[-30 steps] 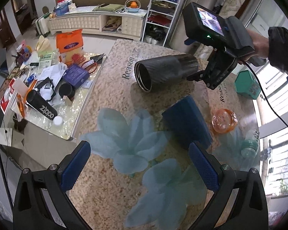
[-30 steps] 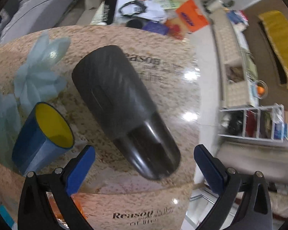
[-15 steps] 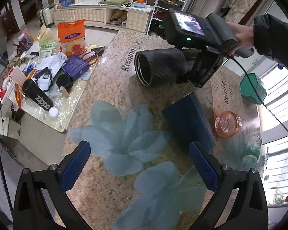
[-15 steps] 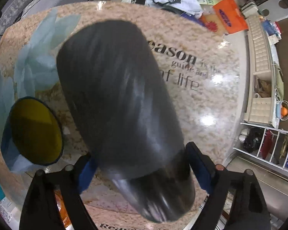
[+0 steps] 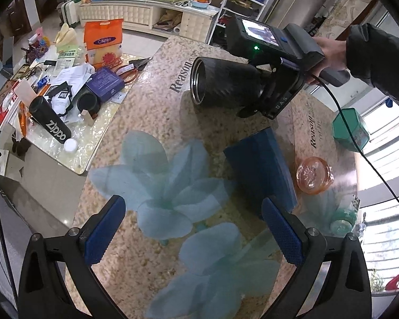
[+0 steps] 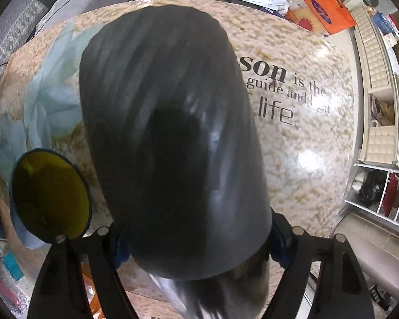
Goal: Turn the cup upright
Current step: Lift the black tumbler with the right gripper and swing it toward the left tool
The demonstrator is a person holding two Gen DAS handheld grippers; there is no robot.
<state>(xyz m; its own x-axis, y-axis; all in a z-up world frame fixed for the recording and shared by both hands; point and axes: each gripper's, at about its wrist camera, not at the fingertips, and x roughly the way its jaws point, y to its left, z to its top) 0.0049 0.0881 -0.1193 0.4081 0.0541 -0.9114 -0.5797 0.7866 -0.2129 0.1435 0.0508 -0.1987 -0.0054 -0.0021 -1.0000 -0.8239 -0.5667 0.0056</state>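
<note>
A black carbon-pattern cup [image 5: 226, 85] lies on its side on the round stone table [image 5: 157, 122], mouth toward the left. My right gripper [image 5: 255, 106] is shut on its base end. In the right wrist view the black cup [image 6: 173, 133] fills the middle and my right gripper [image 6: 196, 244] clamps it with a blue pad on each side. A blue cup [image 5: 260, 164] with a yellow inside [image 6: 50, 194] lies on its side beside it. My left gripper [image 5: 194, 234] is open and empty, above the table's near part.
An orange lid [image 5: 314, 175] and a green box [image 5: 349, 130] sit on the table's right side. A low glass table [image 5: 66, 101] with clutter, including a black Zippo bottle [image 5: 49, 125], stands to the left. A cable [image 5: 359, 154] trails from the right gripper.
My right gripper has moved in over the black cup's base end and shut on it. The left gripper has stayed open and drawn back a little.
</note>
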